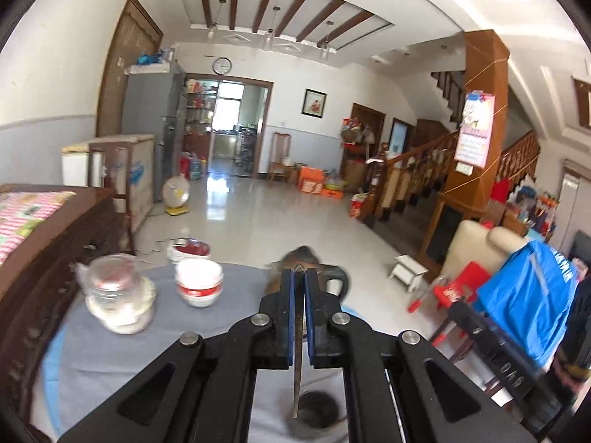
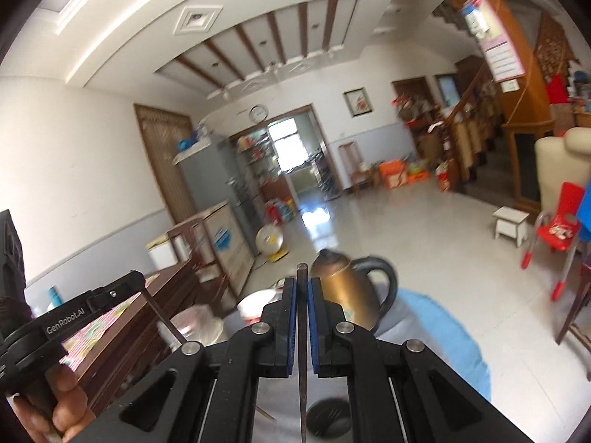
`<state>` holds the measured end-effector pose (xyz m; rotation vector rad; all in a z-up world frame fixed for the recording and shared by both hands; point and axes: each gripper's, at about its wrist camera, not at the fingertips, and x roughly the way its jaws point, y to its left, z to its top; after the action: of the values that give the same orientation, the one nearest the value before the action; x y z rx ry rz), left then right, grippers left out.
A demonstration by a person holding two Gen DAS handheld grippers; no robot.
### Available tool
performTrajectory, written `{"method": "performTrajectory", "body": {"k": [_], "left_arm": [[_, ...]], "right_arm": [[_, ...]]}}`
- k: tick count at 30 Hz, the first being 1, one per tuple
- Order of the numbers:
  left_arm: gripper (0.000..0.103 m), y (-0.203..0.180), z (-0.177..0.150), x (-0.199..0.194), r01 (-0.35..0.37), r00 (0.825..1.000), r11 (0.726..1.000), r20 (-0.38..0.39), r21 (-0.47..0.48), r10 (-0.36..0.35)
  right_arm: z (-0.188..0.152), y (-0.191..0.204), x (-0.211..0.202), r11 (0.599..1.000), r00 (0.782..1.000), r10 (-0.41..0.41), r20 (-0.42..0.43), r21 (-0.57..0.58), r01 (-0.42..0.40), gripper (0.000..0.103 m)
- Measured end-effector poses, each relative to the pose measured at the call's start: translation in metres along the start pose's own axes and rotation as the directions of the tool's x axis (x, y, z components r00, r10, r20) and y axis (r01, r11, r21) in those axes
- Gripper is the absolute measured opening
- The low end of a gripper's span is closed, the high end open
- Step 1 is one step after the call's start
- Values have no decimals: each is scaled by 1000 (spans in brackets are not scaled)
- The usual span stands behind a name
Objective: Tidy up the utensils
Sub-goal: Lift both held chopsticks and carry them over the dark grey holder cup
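My left gripper [image 1: 299,277] is shut on a dark chopstick [image 1: 297,380] that hangs tip down toward a dark round holder [image 1: 317,411] on the grey-clothed table [image 1: 110,361]. My right gripper [image 2: 302,284] is shut on another dark chopstick [image 2: 303,387], tip down just left of the same dark round holder [image 2: 328,415]. The left gripper's body [image 2: 74,313] and the hand holding it show at the left of the right wrist view, with its chopstick [image 2: 166,321] slanting down.
A gold kettle [image 2: 347,291] with a black handle stands beyond the grippers; it also shows in the left wrist view [image 1: 317,269]. A stack of white-and-red bowls [image 1: 199,282] and a clear lidded jar [image 1: 118,295] stand at the left. A dark wooden bench [image 1: 55,243] borders the table.
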<state>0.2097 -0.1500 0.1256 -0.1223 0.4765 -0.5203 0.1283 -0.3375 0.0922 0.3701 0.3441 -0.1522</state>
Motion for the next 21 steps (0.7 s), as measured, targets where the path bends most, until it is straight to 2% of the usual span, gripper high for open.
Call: {"method": "performTrajectory", "body": {"k": [3,6,9,12,15,16,17,18,19,20,21], "left_arm": [[6,-12,-9,29,24,1000,1000,-11,-16,-25],[6,-17,-28,57,11,998,1000,-60,-22,-12],[6,-13,-57,86,-17,990,999,-143,-28,13],[6,-6,-81,109,-38,974,999,-224,-15,34],[6,-2,-92,111,-46,958,999,-283,-1,44],[9,0,-93,110,-42,956,999,-292,-1,40],[24,2,-95,109,-39,952,999,-303,3,38],[35,4,-95,104,-38,948,999,-317,8,39],[51,8,-95,99,-41,948,999,-316,9,42],[54,11,-93,92,-46,950,999,-307,12,47],[54,19,-93,79,-48,954,999,-295,18,51]], "right_arm": [[-3,-7,17,1000,1000,-24,0,10,24,6],[-14,-17,33,999,999,-45,-26,20,45,7],[-29,-26,52,997,995,-69,-65,32,71,7],[-47,-37,66,996,990,-61,-130,62,69,7],[-57,-42,72,996,983,-51,-174,64,63,10],[-60,-46,73,995,980,-39,-193,85,56,10],[-61,-48,72,993,977,-25,-211,107,49,10],[-64,-54,69,991,975,-19,-221,123,47,14],[-65,-57,67,990,974,-13,-226,136,45,19],[-67,-59,63,988,974,-7,-226,149,41,34],[-67,-60,54,985,977,4,-212,167,32,56]]}}
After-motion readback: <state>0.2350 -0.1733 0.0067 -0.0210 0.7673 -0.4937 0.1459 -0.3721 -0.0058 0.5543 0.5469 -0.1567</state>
